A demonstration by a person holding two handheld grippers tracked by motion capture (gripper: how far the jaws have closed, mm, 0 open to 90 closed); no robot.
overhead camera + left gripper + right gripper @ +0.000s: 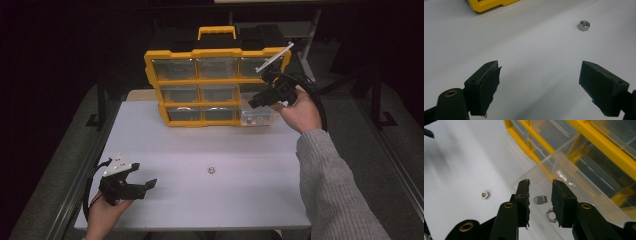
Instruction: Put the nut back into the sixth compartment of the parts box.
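Note:
A yellow parts organizer (195, 52) with clear drawers stands upright at the back of the white table (165, 130). Its bottom-right drawer (257, 119) is pulled out. My right gripper (257, 102) hangs just above that drawer. In the right gripper view its jaws (540, 187) stand a narrow gap apart with nothing pinched, and two steel nuts (540, 199) lie on the floor of the drawer (544, 167) beneath them. A single nut (211, 170) lies alone mid-table. My left gripper (144, 175) rests open at the near left corner, well short of that nut (584, 25).
The organizer's carry handle (216, 31) sticks up behind it. The table's front edge (200, 227) runs close to the left hand. A grey sleeve (335, 190) crosses the right side. Dark surroundings ring the table.

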